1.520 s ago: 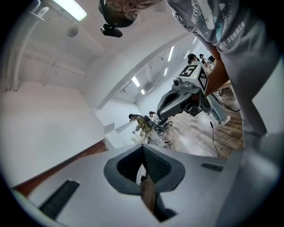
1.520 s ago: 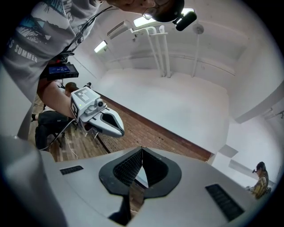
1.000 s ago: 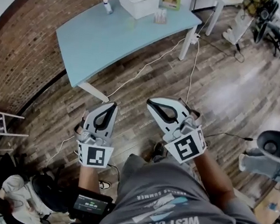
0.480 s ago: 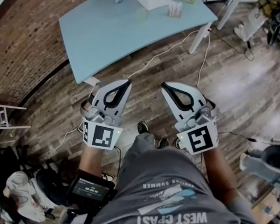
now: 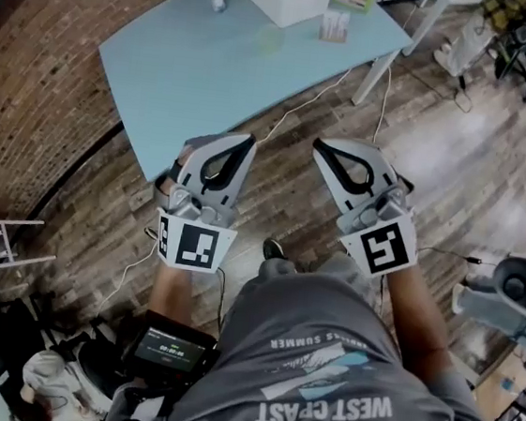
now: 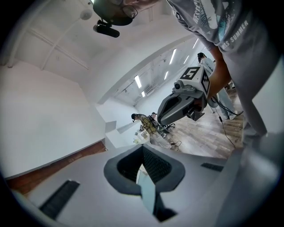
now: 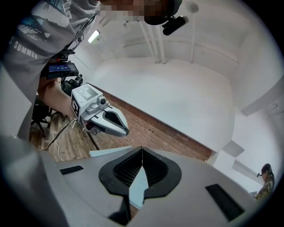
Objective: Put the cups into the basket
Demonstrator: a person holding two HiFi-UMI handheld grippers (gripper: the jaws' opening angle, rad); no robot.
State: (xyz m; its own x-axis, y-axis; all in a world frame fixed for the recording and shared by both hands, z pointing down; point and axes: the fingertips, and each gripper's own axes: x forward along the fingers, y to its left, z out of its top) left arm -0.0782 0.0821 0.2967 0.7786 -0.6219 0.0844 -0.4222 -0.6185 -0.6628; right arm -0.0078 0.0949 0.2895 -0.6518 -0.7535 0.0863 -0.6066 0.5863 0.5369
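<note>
Left hand-held gripper (image 5: 244, 146) and right hand-held gripper (image 5: 324, 151) are closed on nothing; small pale cups (image 5: 334, 24) are judged light, best pinched at the rim.

The head view was evenly but dully lit, with pale glare on the wooden floor (image 5: 468, 153) at the right. Fisheye distortion curved the brick wall (image 5: 41, 85) and blackened the corners. Both gripper views were bright under ceiling strip lights (image 6: 137, 81). The left gripper (image 6: 143, 153), close to its lens, looked soft, and the edges fell dark.
</note>
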